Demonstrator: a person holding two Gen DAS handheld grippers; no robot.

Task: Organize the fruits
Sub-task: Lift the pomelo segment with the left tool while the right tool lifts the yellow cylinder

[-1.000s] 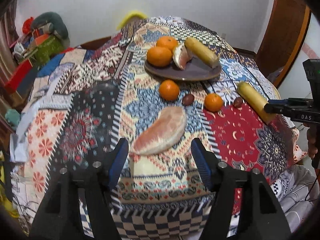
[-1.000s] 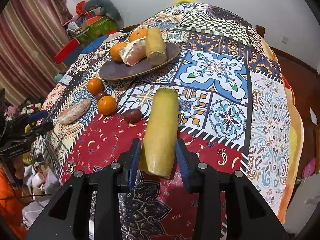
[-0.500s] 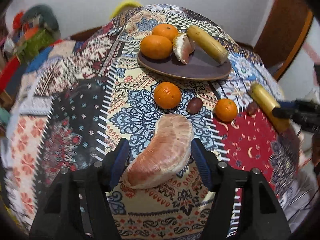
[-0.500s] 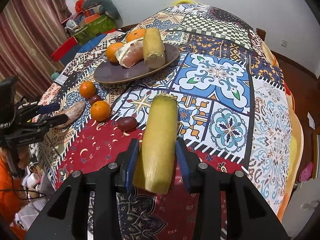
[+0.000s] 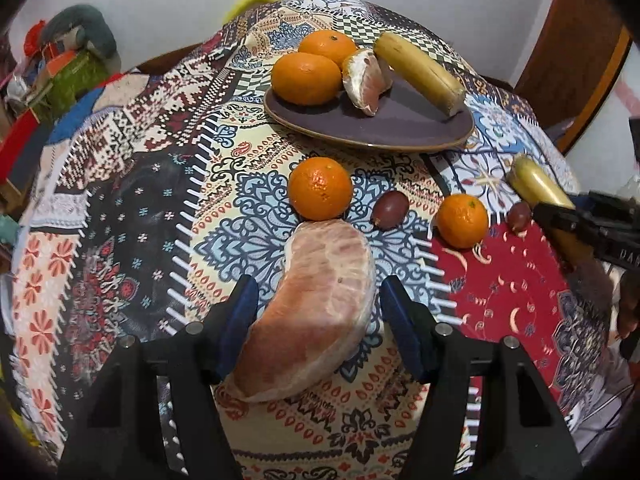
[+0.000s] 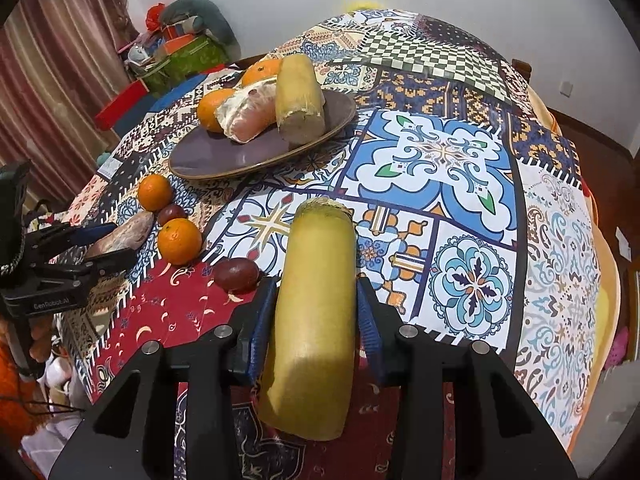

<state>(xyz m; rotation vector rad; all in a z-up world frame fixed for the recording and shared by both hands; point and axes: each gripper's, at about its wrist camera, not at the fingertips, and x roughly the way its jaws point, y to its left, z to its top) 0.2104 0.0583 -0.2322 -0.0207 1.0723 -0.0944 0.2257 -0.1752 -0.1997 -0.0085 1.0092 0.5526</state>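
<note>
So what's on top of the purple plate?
On the plate: two oranges, a pomelo wedge and a yellow stick. What's behind them on the plate is hidden.

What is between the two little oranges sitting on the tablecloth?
A small dark purple fruit lies between the nearer orange and the farther orange, touching neither. The left wrist view shows it best.
</note>
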